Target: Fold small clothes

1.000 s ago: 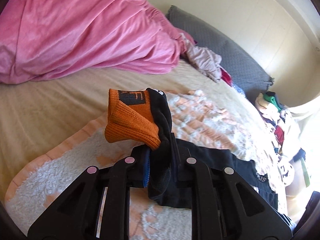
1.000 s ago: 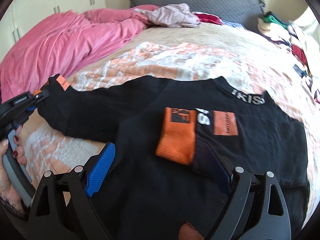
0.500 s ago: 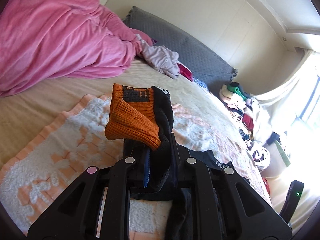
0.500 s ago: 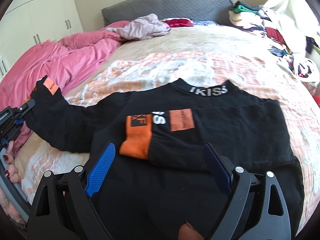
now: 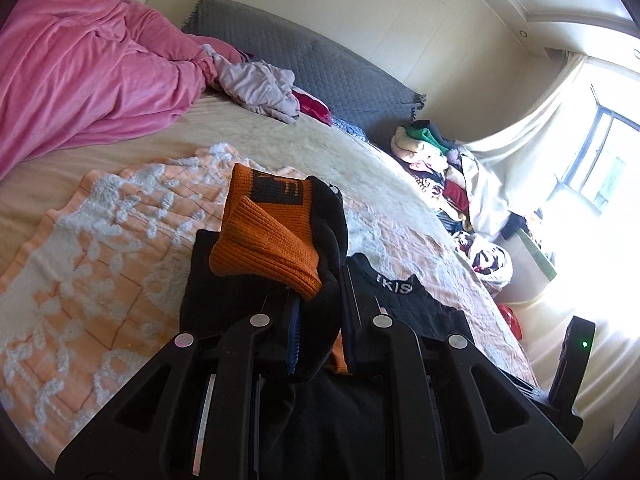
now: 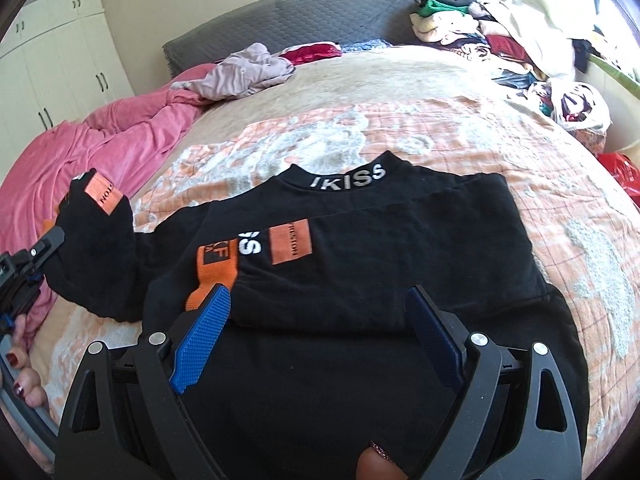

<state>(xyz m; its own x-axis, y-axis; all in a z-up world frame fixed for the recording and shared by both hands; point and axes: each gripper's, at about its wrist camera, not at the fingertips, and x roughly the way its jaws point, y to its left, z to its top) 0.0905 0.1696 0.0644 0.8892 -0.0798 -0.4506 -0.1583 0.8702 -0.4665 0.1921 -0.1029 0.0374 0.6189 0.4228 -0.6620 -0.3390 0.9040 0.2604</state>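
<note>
A small black sweatshirt (image 6: 400,240) with orange cuffs and a white-lettered collar lies on the orange-and-white blanket (image 6: 360,128). Its right sleeve is folded across the chest, with the orange cuff (image 6: 214,264) near the middle. My left gripper (image 5: 318,320) is shut on the left sleeve (image 5: 328,232) just behind its orange cuff (image 5: 264,236), holding it up over the shirt's left edge. It shows at the far left of the right wrist view as well, left gripper (image 6: 44,248). My right gripper (image 6: 316,328) hovers open above the lower chest, nothing between its blue pads (image 6: 204,332).
A pink duvet (image 5: 80,68) is heaped at the left of the bed. A grey headboard cushion (image 6: 288,20) and a crumpled lilac garment (image 6: 244,72) lie at the far end. A pile of clothes (image 6: 500,36) sits at the right edge. A hand (image 6: 24,384) holds the left gripper's handle.
My left gripper has carried the sleeve cuff inward, toward the shirt's body, and swung to the right. The right gripper has drawn back over the lower chest, still open.
</note>
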